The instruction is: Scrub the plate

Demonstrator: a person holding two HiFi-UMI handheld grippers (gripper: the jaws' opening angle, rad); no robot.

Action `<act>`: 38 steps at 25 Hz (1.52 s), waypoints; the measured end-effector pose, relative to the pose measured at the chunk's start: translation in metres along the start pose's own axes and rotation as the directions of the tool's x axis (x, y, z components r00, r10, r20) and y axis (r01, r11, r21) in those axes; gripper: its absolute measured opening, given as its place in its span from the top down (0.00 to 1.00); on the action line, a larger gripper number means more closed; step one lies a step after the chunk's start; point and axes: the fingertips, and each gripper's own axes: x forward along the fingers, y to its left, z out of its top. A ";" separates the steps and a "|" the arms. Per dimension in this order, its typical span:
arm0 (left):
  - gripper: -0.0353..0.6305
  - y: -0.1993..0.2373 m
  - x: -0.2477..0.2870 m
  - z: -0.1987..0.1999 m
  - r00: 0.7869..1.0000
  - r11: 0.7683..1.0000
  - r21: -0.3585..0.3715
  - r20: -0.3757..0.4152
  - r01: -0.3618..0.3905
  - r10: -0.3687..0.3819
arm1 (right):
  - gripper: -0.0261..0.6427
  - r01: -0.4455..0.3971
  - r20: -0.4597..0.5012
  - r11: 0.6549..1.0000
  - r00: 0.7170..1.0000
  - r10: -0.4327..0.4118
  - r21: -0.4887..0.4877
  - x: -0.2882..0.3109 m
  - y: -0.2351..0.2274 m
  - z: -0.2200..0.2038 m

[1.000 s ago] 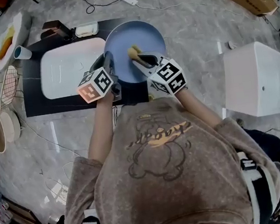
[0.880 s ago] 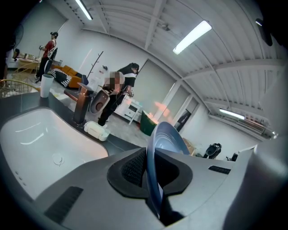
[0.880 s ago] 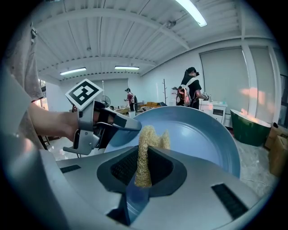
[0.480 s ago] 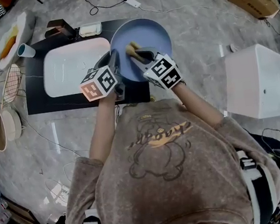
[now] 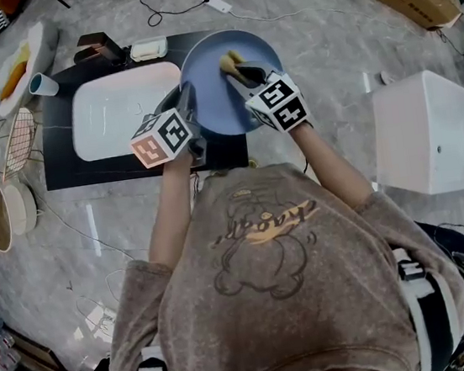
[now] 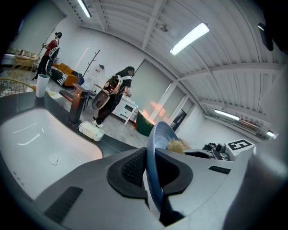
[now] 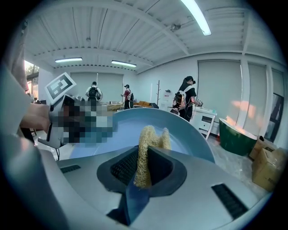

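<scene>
A round blue plate (image 5: 218, 80) is held tilted beside the white sink (image 5: 112, 111). My left gripper (image 5: 186, 110) is shut on the plate's near left rim; in the left gripper view the plate rim (image 6: 155, 157) runs edge-on between its jaws. My right gripper (image 5: 244, 73) is shut on a tan loofah scrubber (image 5: 229, 60), which presses on the plate's upper middle. In the right gripper view the scrubber (image 7: 146, 148) stands pinched between the jaws, with the plate (image 7: 135, 126) right behind it.
The sink sits in a dark countertop (image 5: 65, 173) with a copper faucet (image 5: 99, 47) and a soap dish (image 5: 150, 49) behind it. A cup (image 5: 42, 84), dishes and a wire rack (image 5: 14, 141) lie left. A white appliance (image 5: 437, 132) stands right; several people stand far off.
My right gripper has pushed the scrubber up and to the right across the plate, from its left middle toward its far side. The left gripper has kept its hold on the rim.
</scene>
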 end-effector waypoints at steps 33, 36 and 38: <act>0.89 0.004 0.001 -0.006 0.999 0.998 -0.050 0.024 -0.040 0.041 | 0.88 -0.175 -0.155 0.971 0.976 0.151 -0.161 -0.001 0.063 -0.021; 0.89 -0.002 0.003 -0.011 0.999 0.999 -0.044 0.014 -0.028 0.029 | 0.88 -0.163 -0.151 0.967 0.979 0.134 -0.196 0.001 0.055 -0.014; 0.89 -0.004 0.004 -0.013 1.000 0.999 -0.038 0.004 -0.023 0.023 | 0.88 -0.151 -0.154 0.967 0.981 0.121 -0.205 0.003 0.050 -0.011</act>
